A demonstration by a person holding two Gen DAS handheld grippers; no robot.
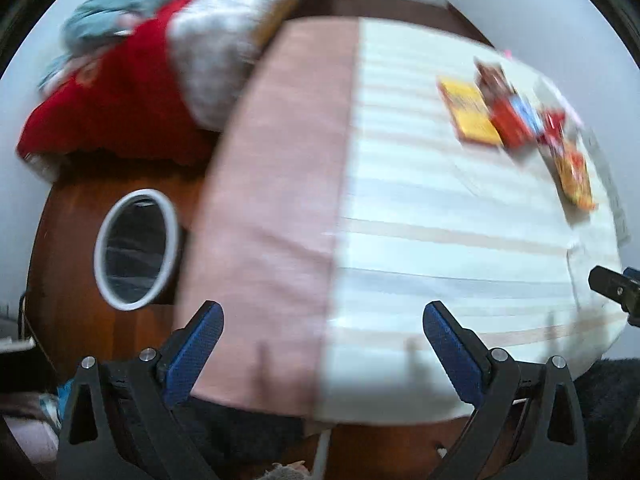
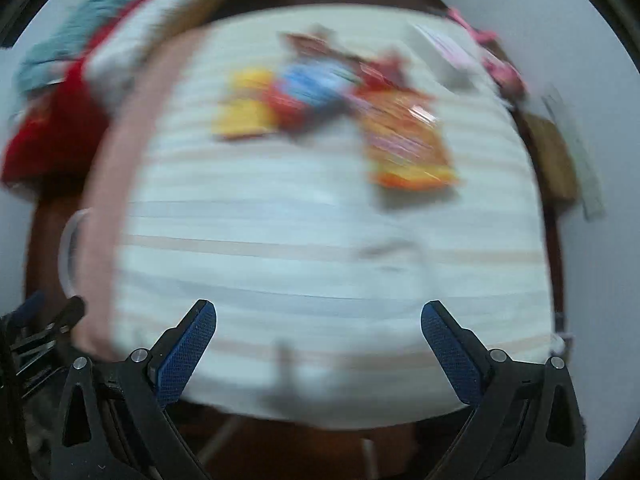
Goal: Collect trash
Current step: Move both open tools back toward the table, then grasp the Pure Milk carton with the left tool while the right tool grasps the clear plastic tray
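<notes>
Both pairs of blue-padded fingers are standing wide apart with nothing between them — the left gripper is hanging over the near edge of a striped mattress, the right gripper over the same bedding. Snack wrappers are lying clustered on the far part of the mattress: a yellow packet, a red-and-blue wrapper touching it, and an orange packet just beside — all blurred. A white-rimmed bin is standing on the wooden floor beside the bed, well apart from the wrappers.
</notes>
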